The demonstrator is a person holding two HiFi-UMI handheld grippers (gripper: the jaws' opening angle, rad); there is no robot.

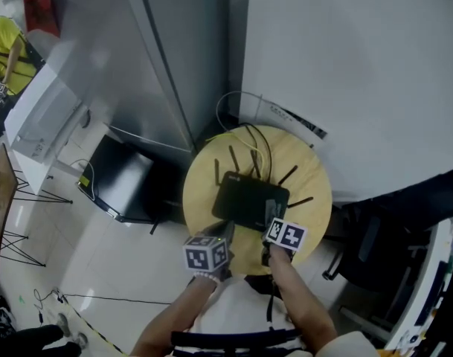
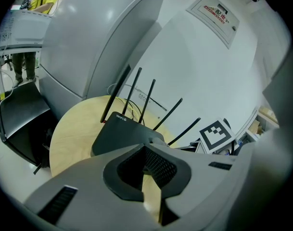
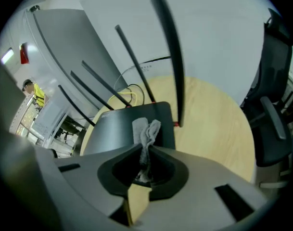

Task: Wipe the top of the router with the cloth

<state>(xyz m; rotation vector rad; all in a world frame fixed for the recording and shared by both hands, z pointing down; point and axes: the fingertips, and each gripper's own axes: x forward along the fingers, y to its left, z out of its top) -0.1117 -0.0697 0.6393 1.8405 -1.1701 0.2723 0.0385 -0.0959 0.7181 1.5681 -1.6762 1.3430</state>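
Router (image 1: 248, 199): flat matte black plastic box with rounded corners, sits mid-frame in head view on a round table (image 1: 204, 173) with a pale wood-grain top. Thin black rod antennas (image 1: 233, 158) fan off its far edge; in right gripper view one broader, blade-like antenna stands up close in the upper middle.

Cloth (image 3: 146, 129): small, grey, soft, crumpled, folded into two lobes. It's clenched in the right gripper (image 3: 147, 148), and its free end lies on the router's top near the right-hand near corner.

Left gripper (image 2: 146, 149): jaws pressed together at the tips with nothing between them, sitting at the router's near edge in the lower centre of the frame. Ribbed dark pads, grey plastic shell. Can't tell if the tips touch the casing.

Around: yellow and white cables (image 1: 248, 136) loop behind the router at the table's far rim. Smooth grey wall panels behind, with a label strip (image 1: 297, 121) low on the wall. Black office chair (image 1: 382, 236) at right, close to the table. Another black chair seat (image 1: 122, 177) at left, just beside the table. White desk (image 1: 40, 117) and person in a yellow top (image 1: 7, 47) at far upper left.
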